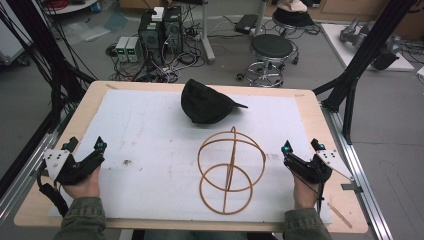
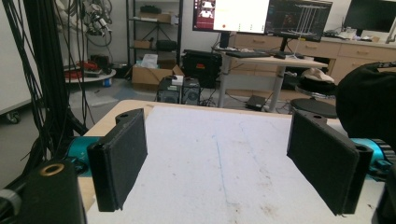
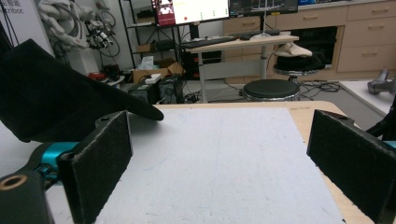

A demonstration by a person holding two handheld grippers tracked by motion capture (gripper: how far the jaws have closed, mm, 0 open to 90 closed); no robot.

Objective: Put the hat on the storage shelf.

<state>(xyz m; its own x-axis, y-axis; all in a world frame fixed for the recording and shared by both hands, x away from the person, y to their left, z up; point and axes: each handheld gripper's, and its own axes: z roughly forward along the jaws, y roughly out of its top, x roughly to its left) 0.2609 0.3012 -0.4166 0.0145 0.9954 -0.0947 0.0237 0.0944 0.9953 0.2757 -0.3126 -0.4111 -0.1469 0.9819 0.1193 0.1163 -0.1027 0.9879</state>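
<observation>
At the near corners of the table [image 1: 310, 107], both grippers rest low over the white mat [image 1: 150, 130], one hand behind each. Left gripper [image 1: 86, 146]: jaws spread wide, nothing between the pads, bare mat ahead of them in the left gripper view [image 2: 217, 168]. Right gripper [image 1: 301, 147]: jaws likewise released, pads apart, holding nothing; in the right gripper view [image 3: 219, 163] bare mat lies between them.

Black cap [image 1: 207, 102] lies on the far middle of the mat, well ahead of both grippers, inward from each. From the left gripper it sits forward and to the right [image 2: 366, 105]; from the right gripper, forward and to the left [image 3: 56, 100], brim pointing toward that gripper's side.

Wooden ring frame [image 1: 231, 170] stands between the grippers, nearer the right one, just inward of its left jaw, not touching it.

Open mat runs clear from the left gripper to the cap. Table edge close outside each gripper.
</observation>
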